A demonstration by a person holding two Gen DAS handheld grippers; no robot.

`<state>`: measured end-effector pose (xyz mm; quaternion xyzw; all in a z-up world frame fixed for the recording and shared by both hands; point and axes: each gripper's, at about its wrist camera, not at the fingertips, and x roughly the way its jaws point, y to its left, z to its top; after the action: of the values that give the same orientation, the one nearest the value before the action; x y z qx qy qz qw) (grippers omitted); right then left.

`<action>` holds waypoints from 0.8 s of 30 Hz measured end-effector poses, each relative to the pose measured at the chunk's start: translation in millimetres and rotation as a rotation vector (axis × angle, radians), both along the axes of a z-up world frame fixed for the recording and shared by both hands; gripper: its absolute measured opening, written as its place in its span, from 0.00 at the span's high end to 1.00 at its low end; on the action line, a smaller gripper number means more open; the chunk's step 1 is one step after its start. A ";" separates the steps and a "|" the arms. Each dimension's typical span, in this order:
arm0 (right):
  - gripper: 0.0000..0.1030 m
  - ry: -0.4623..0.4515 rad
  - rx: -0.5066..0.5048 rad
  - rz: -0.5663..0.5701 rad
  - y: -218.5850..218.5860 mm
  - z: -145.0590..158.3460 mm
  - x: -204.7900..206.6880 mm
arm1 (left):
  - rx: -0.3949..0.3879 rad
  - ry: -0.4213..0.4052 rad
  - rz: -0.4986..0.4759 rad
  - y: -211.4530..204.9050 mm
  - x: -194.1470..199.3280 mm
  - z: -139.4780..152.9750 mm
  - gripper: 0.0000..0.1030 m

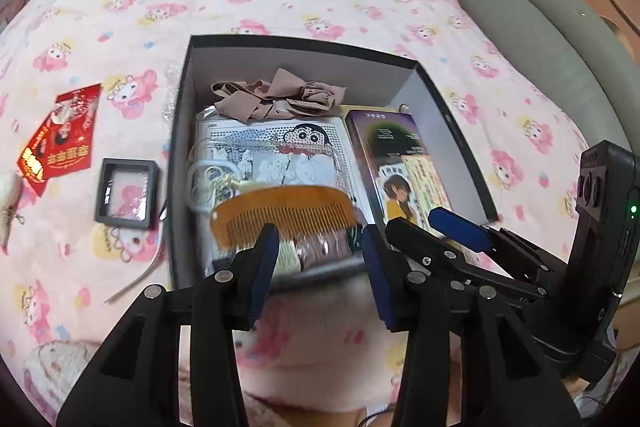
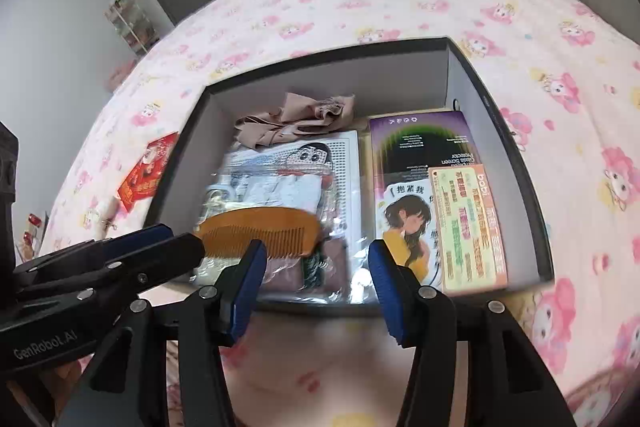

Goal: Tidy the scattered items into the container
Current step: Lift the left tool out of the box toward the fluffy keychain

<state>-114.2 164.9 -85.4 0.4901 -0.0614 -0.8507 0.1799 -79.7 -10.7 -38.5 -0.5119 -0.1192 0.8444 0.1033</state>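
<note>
The comb (image 1: 284, 215) lies inside the box (image 1: 304, 47) atop a clear bag, near the box's front wall. Both the left gripper (image 1: 320, 259) and right gripper (image 2: 316, 279) hover there, fingers apart, holding nothing. Left of the box, the red envelopes (image 1: 60, 135) and small frame (image 1: 127, 193) wait on the bed.
</note>
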 end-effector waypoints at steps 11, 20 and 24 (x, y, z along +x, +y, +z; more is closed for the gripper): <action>0.52 0.107 0.011 0.010 -18.8 46.1 62.3 | 0.025 0.093 -0.079 -9.4 57.8 38.3 0.55; 0.52 0.138 0.017 0.056 -44.3 62.0 83.4 | 0.020 0.128 -0.058 -35.4 83.2 54.1 0.55; 0.52 0.136 0.018 0.083 -60.1 63.6 88.4 | 0.007 0.130 -0.046 -49.9 91.0 56.1 0.55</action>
<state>-25.8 104.9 -21.7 0.4348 -0.0213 -0.8744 0.2143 11.3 -60.6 17.6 -0.4581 -0.1036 0.8729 0.1319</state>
